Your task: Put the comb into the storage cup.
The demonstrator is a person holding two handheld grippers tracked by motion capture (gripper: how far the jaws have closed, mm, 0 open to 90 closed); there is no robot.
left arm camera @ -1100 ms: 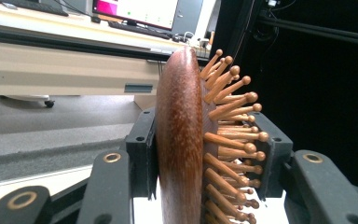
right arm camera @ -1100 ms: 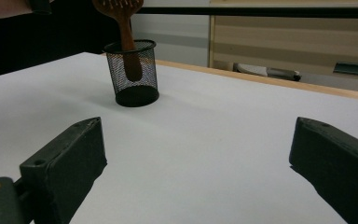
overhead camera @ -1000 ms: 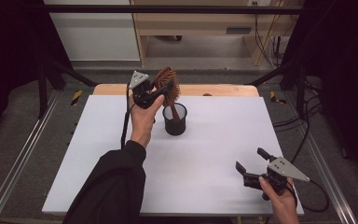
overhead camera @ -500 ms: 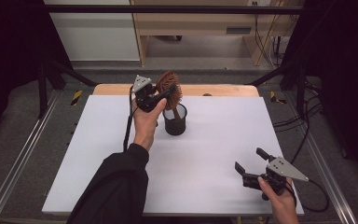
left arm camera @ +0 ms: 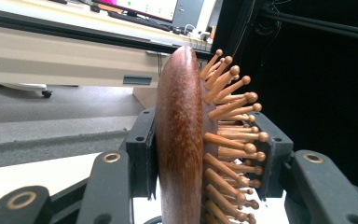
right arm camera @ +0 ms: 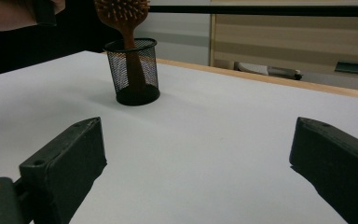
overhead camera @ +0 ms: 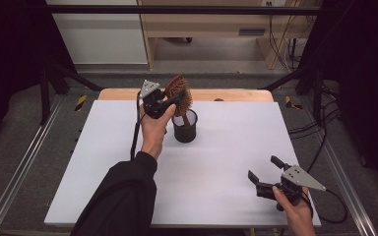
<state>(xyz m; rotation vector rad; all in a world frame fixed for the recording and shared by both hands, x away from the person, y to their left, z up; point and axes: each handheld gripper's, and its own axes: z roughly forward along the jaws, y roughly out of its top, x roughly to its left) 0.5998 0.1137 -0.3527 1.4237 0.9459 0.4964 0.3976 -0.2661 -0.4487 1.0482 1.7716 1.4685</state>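
L hand-held gripper (overhead camera: pixel 170 104) sits over the far middle of the desk (overhead camera: pixel 226 147), clamped on the head of a wooden hairbrush (overhead camera: pixel 179 93); in the left gripper view the jaws pinch the brush head (left arm camera: pixel 179 140) from both sides, one pad on the smooth brown back, the other against the peg bristles, w/ the head upright btw them. Brush handle points down into a black mesh cup (overhead camera: pixel 185 126) that stands just beside the L hand (overhead camera: pixel 153 132), on its right in the high view. In the right gripper view the handle (right arm camera: pixel 133 60) shows through the mesh of the cup (right arm camera: pixel 133 70), reaching down inside it w/ the head sticking out above the rim; can't tell if the handle tip touches the cup bottom. Cup stands upright on the white desk top, near the far wooden edge. R hand-held gripper (overhead camera: pixel 266 174) is at the near right corner of the desk, well apart from cup & brush, held in the R hand (overhead camera: pixel 293 206); its jaws are spread wide, nothing btw them, just bare white desk surface (right arm camera: pixel 214 154) seen in the gap. Dark sleeve (overhead camera: pixel 123 196) on the L arm comes in from the bottom edge of the high view.
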